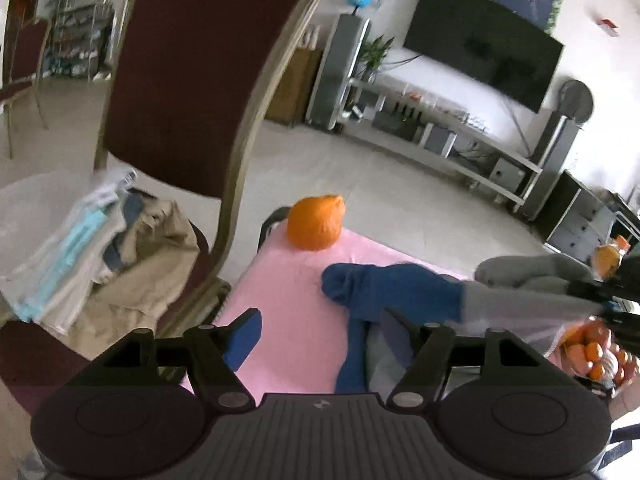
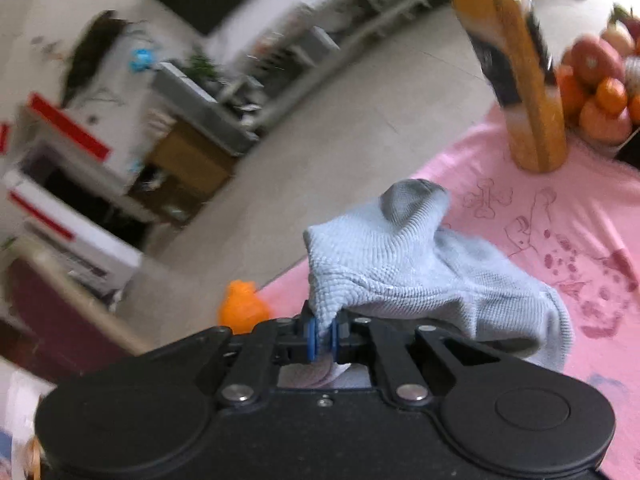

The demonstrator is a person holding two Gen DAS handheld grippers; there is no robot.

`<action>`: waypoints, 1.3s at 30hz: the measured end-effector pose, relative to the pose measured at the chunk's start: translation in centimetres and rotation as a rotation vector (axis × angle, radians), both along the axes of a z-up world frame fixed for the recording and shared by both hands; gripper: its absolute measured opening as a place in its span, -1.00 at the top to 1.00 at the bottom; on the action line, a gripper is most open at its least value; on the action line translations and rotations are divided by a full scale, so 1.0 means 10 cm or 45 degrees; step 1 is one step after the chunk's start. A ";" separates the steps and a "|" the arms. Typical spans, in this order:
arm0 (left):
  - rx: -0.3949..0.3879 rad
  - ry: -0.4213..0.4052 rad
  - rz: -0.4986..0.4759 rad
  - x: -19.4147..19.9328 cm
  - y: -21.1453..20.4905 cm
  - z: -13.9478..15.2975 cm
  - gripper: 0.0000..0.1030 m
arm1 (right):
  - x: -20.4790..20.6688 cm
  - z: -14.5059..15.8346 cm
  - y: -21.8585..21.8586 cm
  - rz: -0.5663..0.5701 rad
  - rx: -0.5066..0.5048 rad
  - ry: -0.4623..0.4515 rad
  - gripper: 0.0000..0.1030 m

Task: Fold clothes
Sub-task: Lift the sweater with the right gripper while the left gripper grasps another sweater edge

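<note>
Pink cloth (image 1: 296, 280) covers the table in front of you, with a living room behind it: a dark television (image 1: 484, 40) on the wall, a low media shelf (image 1: 436, 136) beneath, and a maroon chair (image 1: 200, 72) at the table's left edge carrying a heap of clothes (image 1: 108, 248).

Your left gripper (image 1: 320, 336) hangs above the near part of the cloth with its jaws spread wide and nothing between them. A blue-toed grey sock (image 1: 400, 292) lies just ahead and to the right of it, the blue toe pointing left and the grey leg running off to the right; part of it sits close against the right finger (image 1: 396, 332), though contact is unclear. An orange crumpled ball (image 1: 316, 222) rests near the far corner of the cloth.

Your right gripper (image 2: 325, 336) is pinched tight on the edge of a pale grey sock (image 2: 404, 264), which bunches up above the blue pads (image 2: 314, 338) and drapes to the right over the pink cloth. Beyond it stand an orange bottle (image 2: 520, 72), blurred, and a pile of oranges (image 2: 600, 92) at the table's far right. The right wrist view is motion-smeared.
</note>
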State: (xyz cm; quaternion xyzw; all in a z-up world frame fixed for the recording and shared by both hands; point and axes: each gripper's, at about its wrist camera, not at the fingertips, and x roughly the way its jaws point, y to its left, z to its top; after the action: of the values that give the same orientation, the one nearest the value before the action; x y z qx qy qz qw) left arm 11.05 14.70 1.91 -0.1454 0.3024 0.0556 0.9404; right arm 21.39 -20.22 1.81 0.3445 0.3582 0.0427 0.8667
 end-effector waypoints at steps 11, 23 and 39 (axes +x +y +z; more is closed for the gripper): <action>0.006 0.221 -0.254 -0.53 -0.46 -0.50 -0.29 | -1.59 -0.35 -1.21 -0.267 0.023 0.092 0.87; -0.552 0.277 -0.598 -0.26 -1.24 -1.01 -0.07 | -2.00 -1.04 -1.32 -0.154 0.302 0.138 0.86; -0.938 0.439 -0.590 -0.11 -1.51 -1.48 -0.24 | -2.01 -1.28 -1.36 -0.069 0.505 0.092 0.85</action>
State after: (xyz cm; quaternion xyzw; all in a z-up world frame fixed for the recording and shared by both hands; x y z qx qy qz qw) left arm 9.95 -0.45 -12.90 -0.3867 0.4785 -0.2435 0.7498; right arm 1.28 -33.84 -11.02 0.5192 0.3643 0.0765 0.7693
